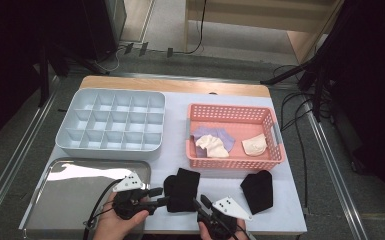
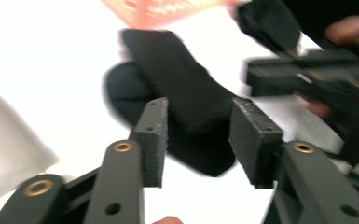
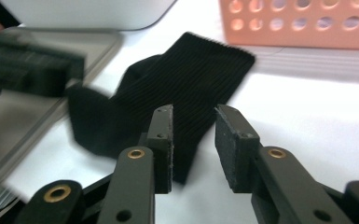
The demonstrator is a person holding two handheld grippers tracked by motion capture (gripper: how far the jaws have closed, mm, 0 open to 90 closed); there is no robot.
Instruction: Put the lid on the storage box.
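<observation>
A white-topped bench (image 1: 280, 210) stands on a grey floor with cables around it. At its back left sits a pale blue divider tray (image 1: 111, 125), at its back right a pink basket (image 1: 235, 162) holding a purple sock (image 1: 220, 135) and two cream socks (image 1: 211, 146). A shiny metal tray (image 1: 65, 200) lies at the front left.

A black sock (image 1: 182, 189) lies flat on the bench just in front of the basket, between the two grippers. The left gripper (image 1: 156, 198) meets it from the left; its jaws stand partly apart with the sock's end between the pads, which do not press it. The right gripper (image 1: 203, 203) comes from the front right, its jaws likewise partly apart astride the sock's edge, without pinching. A second black sock (image 1: 257, 190) lies apart to the right.
</observation>
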